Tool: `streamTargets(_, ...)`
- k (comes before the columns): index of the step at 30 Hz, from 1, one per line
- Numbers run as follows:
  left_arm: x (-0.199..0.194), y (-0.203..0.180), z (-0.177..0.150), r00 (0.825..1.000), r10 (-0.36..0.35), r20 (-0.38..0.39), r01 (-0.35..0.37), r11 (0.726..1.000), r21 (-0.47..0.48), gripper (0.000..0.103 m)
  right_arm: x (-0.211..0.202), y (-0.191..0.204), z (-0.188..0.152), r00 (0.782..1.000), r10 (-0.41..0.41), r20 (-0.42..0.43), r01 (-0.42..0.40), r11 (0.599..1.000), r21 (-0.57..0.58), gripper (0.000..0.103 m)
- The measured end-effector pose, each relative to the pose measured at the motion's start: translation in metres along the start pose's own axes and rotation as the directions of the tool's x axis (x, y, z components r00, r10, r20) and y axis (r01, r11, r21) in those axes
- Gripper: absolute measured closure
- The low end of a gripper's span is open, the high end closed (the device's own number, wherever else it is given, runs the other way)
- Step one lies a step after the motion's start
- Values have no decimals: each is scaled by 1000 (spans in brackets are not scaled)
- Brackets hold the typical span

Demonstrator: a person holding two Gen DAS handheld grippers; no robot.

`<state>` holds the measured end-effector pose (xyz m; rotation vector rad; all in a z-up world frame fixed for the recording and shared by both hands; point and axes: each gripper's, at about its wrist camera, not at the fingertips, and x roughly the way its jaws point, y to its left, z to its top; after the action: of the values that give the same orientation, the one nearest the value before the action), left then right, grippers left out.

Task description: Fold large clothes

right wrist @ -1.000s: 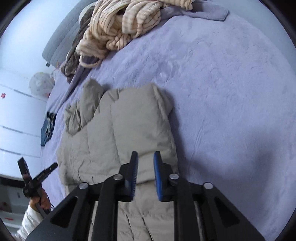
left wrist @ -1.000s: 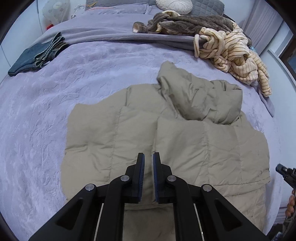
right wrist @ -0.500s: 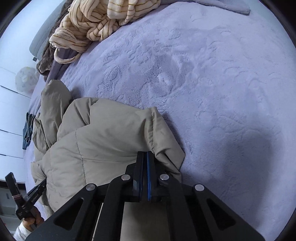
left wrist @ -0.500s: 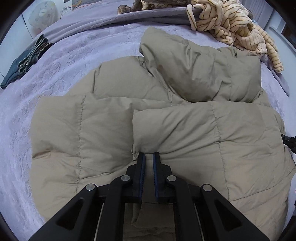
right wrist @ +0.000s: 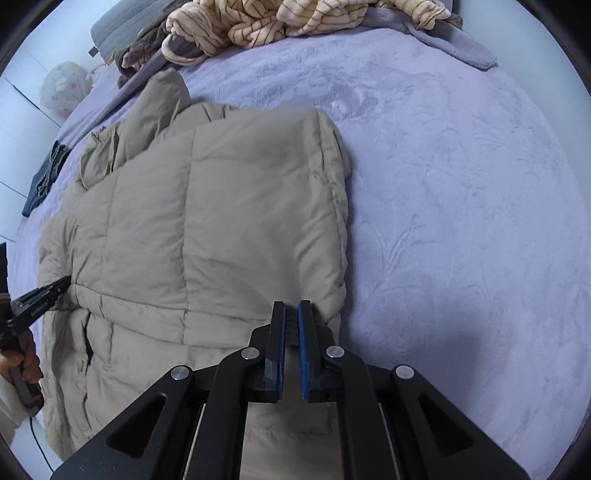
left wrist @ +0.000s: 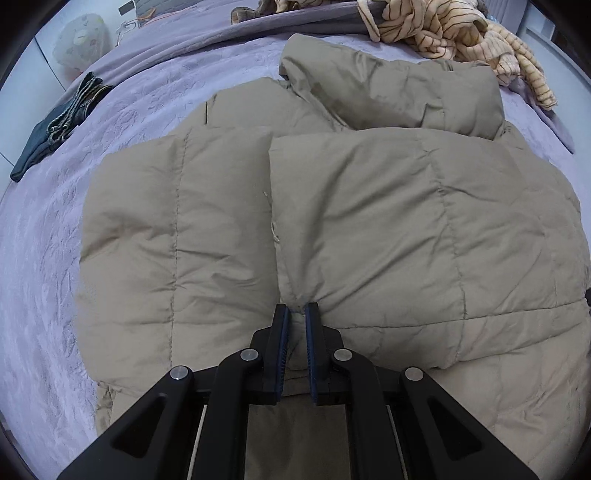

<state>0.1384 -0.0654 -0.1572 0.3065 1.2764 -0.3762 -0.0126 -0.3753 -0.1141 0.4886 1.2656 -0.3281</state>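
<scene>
A beige puffer jacket [left wrist: 369, 206] lies spread on the purple bedspread [left wrist: 44, 258], with its lower part doubled over the body. My left gripper [left wrist: 295, 310] points down at the folded layer's near edge and is shut on a pinch of jacket fabric. The left gripper [right wrist: 55, 291] also shows in the right wrist view, held by a hand [right wrist: 22, 365] at the jacket's [right wrist: 221, 206] left side. My right gripper [right wrist: 291, 308] sits at the jacket's right edge. Its jaws are opening slightly, and the fabric edge is still between the pads.
A striped cream garment [left wrist: 461, 33] and a brown one are heaped at the head of the bed. Folded dark jeans [left wrist: 59, 122] lie at the far left. A pale round fan [left wrist: 81, 40] stands beyond the bed. To the right of the jacket there is bare bedspread [right wrist: 461, 221].
Both grippers have come down close to the jacket, which now fills the views. The right gripper closed on the jacket's right edge, then its gap widened a little.
</scene>
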Motion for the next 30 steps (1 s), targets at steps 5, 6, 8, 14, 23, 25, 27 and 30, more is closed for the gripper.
streamTargets(5,-18,2,3,1000,28,-11,-29,1000,-8,92,-12,-7,-2,1000,11,-15,-10,999,49,96)
streamTargets(6,-25,2,1,1000,27,-6,-27,1000,-10,92,-16,-9,-4,1000,22,-19,-21,998,67,92)
streamTargets(8,-38,4,-4,1000,16,3,-16,1000,-22,92,-24,-14,-7,998,59,-28,-56,992,113,71)
streamTargets(14,-76,6,-24,1000,-16,26,17,998,-53,92,-43,-7,-22,994,105,-36,-98,983,154,57)
streamTargets(23,-105,9,-61,1000,22,-2,-22,996,-90,2,-64,6,-47,987,157,-35,-149,974,170,38)
streamTargets(25,-110,11,-69,998,55,11,-53,992,-111,0,-71,9,-53,986,167,-28,-160,973,165,34)
streamTargets(27,-113,12,-75,999,47,15,-45,991,-122,0,-76,13,-58,984,174,-24,-168,973,159,25)
streamTargets(30,-115,13,-84,999,43,13,-41,989,-143,0,-84,19,-66,983,183,-12,-179,972,150,23)
